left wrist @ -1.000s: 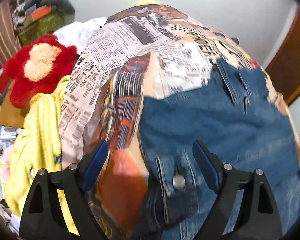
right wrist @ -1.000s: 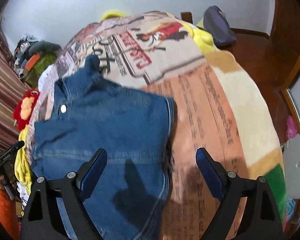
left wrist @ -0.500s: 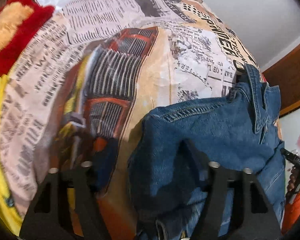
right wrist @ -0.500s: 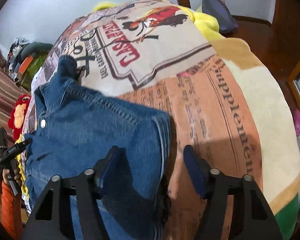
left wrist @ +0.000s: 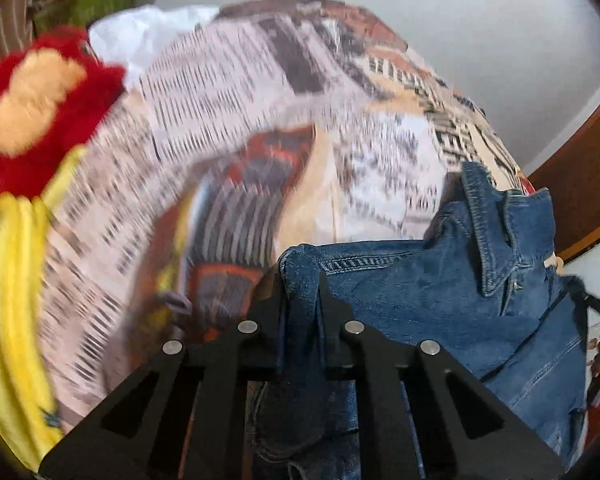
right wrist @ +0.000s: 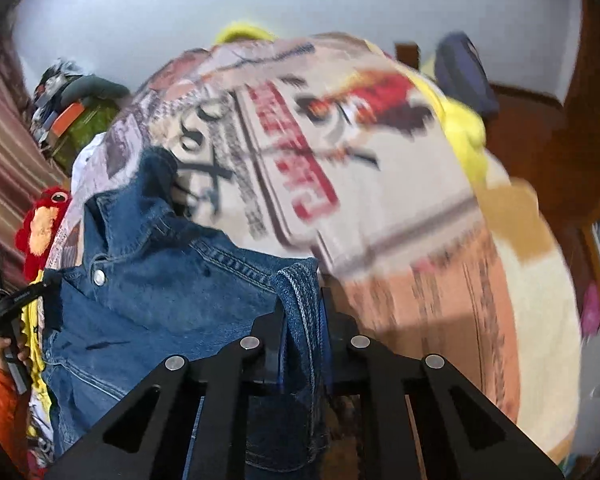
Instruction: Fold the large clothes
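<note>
Your left gripper (left wrist: 302,280) is clamped on one corner of the denim jacket (left wrist: 420,292); your right gripper (right wrist: 302,300) is clamped on another, above the printed blanket (right wrist: 380,208).

1. The denim jacket (left wrist: 440,300) is seen as coarse, matt blue cloth with stitched seams.
2. The printed blanket (right wrist: 400,208) appears soft and matt.
3. The red plush toy (left wrist: 32,112), upper left, looks fuzzy.
</note>
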Tool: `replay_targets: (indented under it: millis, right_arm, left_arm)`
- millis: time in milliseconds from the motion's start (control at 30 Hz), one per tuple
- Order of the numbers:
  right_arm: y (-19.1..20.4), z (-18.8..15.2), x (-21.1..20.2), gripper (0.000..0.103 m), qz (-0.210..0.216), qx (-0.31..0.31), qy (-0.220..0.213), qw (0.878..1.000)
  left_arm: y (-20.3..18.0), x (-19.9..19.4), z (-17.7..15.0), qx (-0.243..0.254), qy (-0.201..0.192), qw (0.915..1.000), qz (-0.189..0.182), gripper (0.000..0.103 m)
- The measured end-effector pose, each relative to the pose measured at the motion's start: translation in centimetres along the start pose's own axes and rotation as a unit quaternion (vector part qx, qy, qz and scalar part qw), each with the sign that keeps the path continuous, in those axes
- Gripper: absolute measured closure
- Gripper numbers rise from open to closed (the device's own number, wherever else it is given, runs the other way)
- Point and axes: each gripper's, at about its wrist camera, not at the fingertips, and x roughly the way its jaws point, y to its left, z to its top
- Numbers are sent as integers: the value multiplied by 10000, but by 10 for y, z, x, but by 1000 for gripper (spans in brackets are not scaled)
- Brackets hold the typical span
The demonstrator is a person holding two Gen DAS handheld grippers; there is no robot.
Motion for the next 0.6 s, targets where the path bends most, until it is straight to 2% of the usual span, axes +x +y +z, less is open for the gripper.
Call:
replay_targets:
  millis: [200,333,533,600]
  right_arm:
    - [39,43,-1,93,-125,-485,-471,9976]
    - [56,62,10,93,-342,-773,-665,9942]
    - [49,58,56,93,-655,-883,-389,9932]
    - [41,51,72,93,-711,-891,-255,9931]
  left_arm:
    - [9,-14,22,165,-326,9989,296,92]
    - [23,-9,29,111,-318,9985,431,92]
    - [31,25,27,151,-87,9982,574,90]
    - [30,35,24,277,-64,9970,726,85]
